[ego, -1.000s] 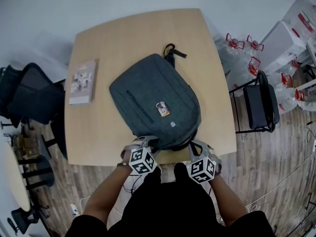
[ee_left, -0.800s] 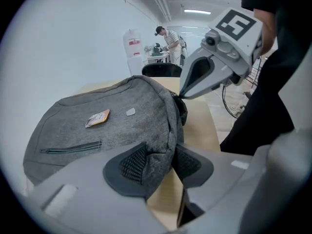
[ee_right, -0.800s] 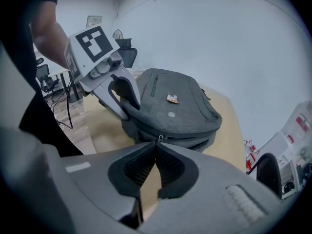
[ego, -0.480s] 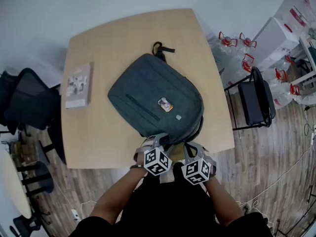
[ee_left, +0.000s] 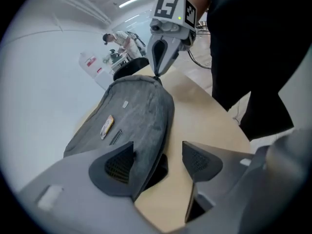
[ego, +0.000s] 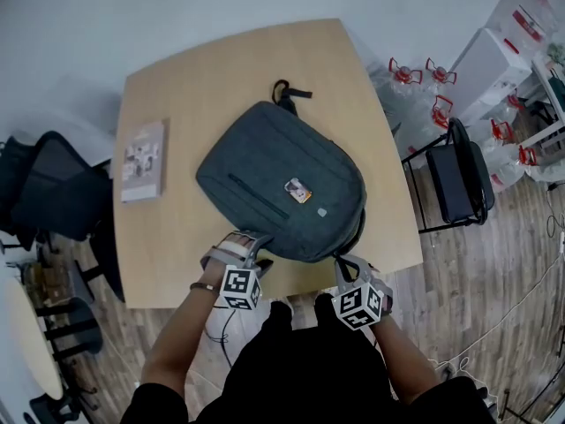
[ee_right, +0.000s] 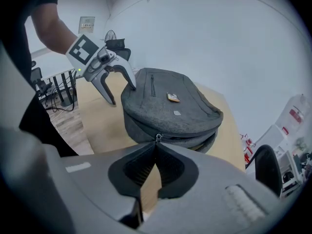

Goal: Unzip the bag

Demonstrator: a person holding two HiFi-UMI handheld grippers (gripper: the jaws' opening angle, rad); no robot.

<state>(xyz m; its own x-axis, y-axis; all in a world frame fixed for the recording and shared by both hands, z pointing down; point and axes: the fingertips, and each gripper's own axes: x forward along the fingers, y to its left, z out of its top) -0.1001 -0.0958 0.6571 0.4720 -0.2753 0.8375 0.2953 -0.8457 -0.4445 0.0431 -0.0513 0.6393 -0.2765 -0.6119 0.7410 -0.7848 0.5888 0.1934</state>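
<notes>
The left tongs (ego: 244, 247) stand spread wide, their jaws having just been opening. The near left corner of the dark grey fabric backpack (ego: 282, 193) lies loosely between them, and the pads are not clamped on it. The right tongs (ee_right: 156, 145) are pressed together, pinching the small metal zip pull (ee_right: 157, 138) at the backpack's near right edge. The backpack lies flat in the middle of the light wooden desk (ego: 177, 237), its carry loop pointing away from the person. A thin booklet (ego: 143, 160) rests well apart on the desk's left side.
</notes>
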